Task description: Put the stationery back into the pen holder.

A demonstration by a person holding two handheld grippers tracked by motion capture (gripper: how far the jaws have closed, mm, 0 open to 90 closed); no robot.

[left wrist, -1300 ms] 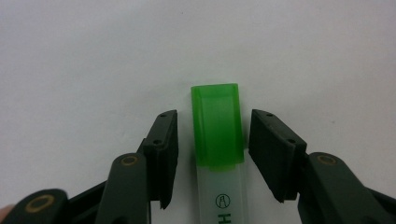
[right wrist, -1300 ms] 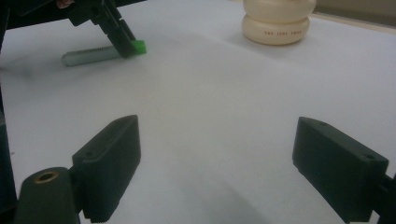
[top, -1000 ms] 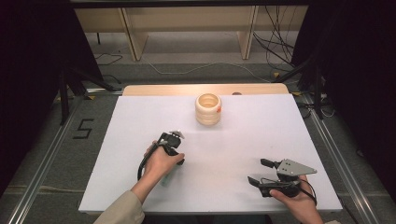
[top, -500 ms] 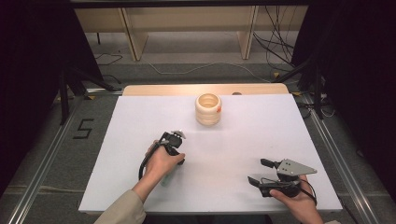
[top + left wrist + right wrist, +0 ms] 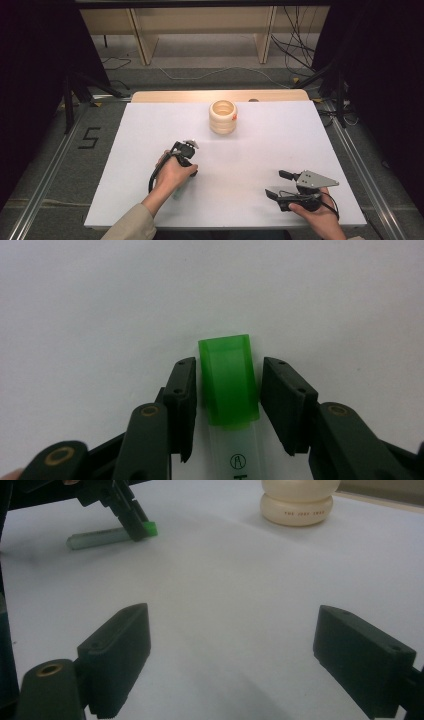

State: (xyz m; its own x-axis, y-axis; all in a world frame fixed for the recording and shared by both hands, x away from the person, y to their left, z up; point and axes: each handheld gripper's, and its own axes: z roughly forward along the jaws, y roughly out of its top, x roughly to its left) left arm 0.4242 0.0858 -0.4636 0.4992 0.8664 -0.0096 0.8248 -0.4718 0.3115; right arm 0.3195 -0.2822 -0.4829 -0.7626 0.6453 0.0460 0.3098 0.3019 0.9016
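Note:
A highlighter with a green cap (image 5: 227, 382) and a clear body lies flat on the white table (image 5: 280, 135). My left gripper (image 5: 227, 390) points down at it with one jaw on each side of the cap and only a thin gap each side, so it is open. From the right gripper view the same highlighter (image 5: 107, 536) lies under the left gripper's fingertips (image 5: 132, 522). My right gripper (image 5: 277, 183) rests near the front right of the table, wide open and empty. A pale wooden ringed pot (image 5: 223, 116) stands at the back middle.
A wooden strip (image 5: 165, 96) runs along the table's far edge. Metal rails (image 5: 45, 175) flank the table on both sides. A "5" mark (image 5: 89, 137) is on the floor at the left, and cables (image 5: 300, 55) lie behind.

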